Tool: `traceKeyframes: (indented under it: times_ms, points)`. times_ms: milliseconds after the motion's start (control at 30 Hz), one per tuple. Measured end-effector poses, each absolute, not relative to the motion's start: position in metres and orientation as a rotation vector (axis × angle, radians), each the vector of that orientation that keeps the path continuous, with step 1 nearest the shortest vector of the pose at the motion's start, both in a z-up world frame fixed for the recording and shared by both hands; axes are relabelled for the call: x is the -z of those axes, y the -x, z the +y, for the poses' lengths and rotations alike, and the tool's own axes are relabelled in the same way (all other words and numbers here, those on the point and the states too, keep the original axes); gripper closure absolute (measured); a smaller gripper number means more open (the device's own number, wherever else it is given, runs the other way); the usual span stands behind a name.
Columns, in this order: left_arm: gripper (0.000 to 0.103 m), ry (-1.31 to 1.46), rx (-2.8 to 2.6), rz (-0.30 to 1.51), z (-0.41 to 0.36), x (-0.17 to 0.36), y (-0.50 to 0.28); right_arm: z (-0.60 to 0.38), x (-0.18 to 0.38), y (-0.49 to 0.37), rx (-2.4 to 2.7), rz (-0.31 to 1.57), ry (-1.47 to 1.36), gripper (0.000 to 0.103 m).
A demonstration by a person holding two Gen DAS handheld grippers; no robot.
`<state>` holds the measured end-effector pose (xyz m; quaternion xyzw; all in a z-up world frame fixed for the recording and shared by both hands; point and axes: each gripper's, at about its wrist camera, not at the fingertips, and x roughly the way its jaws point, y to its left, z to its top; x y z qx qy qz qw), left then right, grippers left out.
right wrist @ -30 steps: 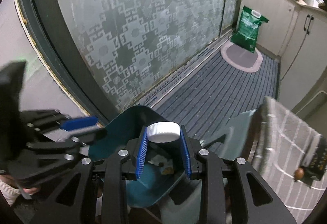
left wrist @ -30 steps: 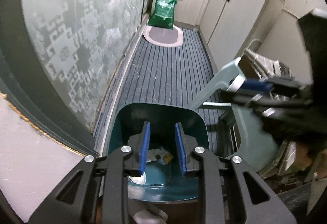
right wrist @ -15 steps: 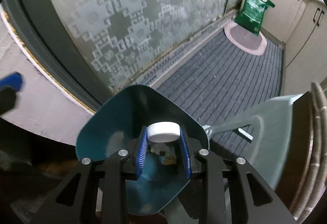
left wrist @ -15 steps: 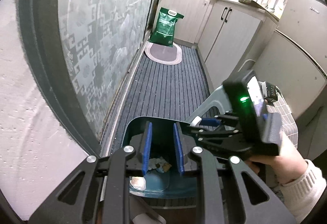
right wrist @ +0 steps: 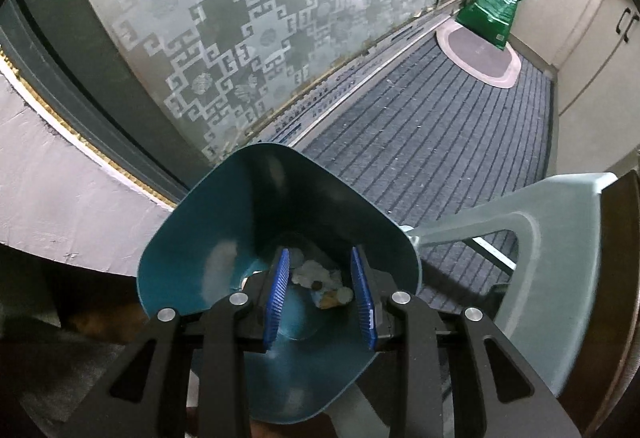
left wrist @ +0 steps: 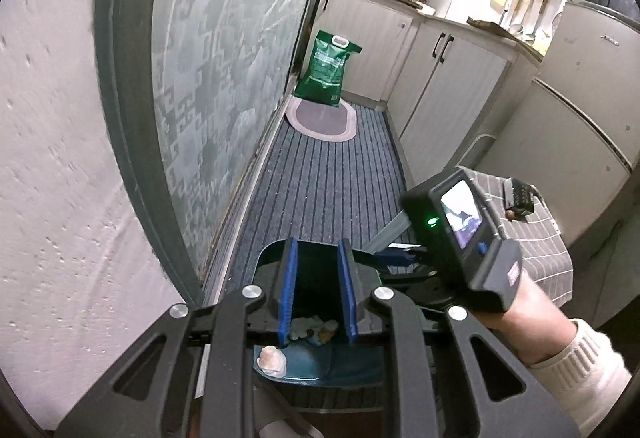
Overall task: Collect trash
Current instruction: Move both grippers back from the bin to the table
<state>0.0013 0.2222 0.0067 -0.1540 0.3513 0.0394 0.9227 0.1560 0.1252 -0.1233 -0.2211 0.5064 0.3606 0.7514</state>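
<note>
A teal bin [right wrist: 208, 238] stands open on the floor by the glass door, its pale grey lid [right wrist: 560, 238] swung to the right. Crumpled paper and scraps of trash [right wrist: 320, 278] lie at its bottom. My right gripper [right wrist: 320, 298] hangs just inside the bin mouth, pointing steeply down, open with nothing between its blue pads. My left gripper [left wrist: 318, 290] hovers above the bin's [left wrist: 304, 370] near rim, its jaws narrow but open and empty, with the trash [left wrist: 312, 328] showing below. In the left wrist view a hand holds the right gripper [left wrist: 394, 263] over the bin.
A striped grey mat [left wrist: 328, 182] runs down the narrow kitchen to an oval rug [left wrist: 320, 116] and a green bag [left wrist: 328, 72]. Frosted patterned glass [right wrist: 240, 38] lines the left, cabinets [left wrist: 448, 90] and a fridge [left wrist: 580, 98] the right. A checked cloth [left wrist: 532, 238] hangs nearby.
The white-capped bottle that sat between my right pads is gone from them, and that gripper has dropped lower into the bin. My left gripper has risen and its jaws have narrowed slightly.
</note>
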Motion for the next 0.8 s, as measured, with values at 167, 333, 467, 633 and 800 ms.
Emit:
traceKeyframes:
  times_ms: [167,333,467,633,800]
  points:
    - [0.082,0.312,-0.075,0.688,0.218,-0.022,0.003,0.13,0.122,-0.15,-0.837,1.133,0.443,0.071]
    - [0.082,0.314,-0.073,0.656,0.215,-0.037,0.005,0.131,0.113,-0.14,-0.883,1.131,0.415,0.071]
    - [0.082,0.306,-0.069,0.64,0.207,-0.045,0.003,0.127,0.097,-0.135,-0.919,1.103,0.38,0.071]
    - [0.082,0.292,-0.062,0.635,0.195,-0.05,-0.002,0.116,0.069,-0.132,-0.946,1.044,0.336,0.071]
    - [0.081,0.27,-0.051,0.632,0.178,-0.057,-0.011,0.089,0.046,-0.135,-0.944,0.991,0.29,0.07]
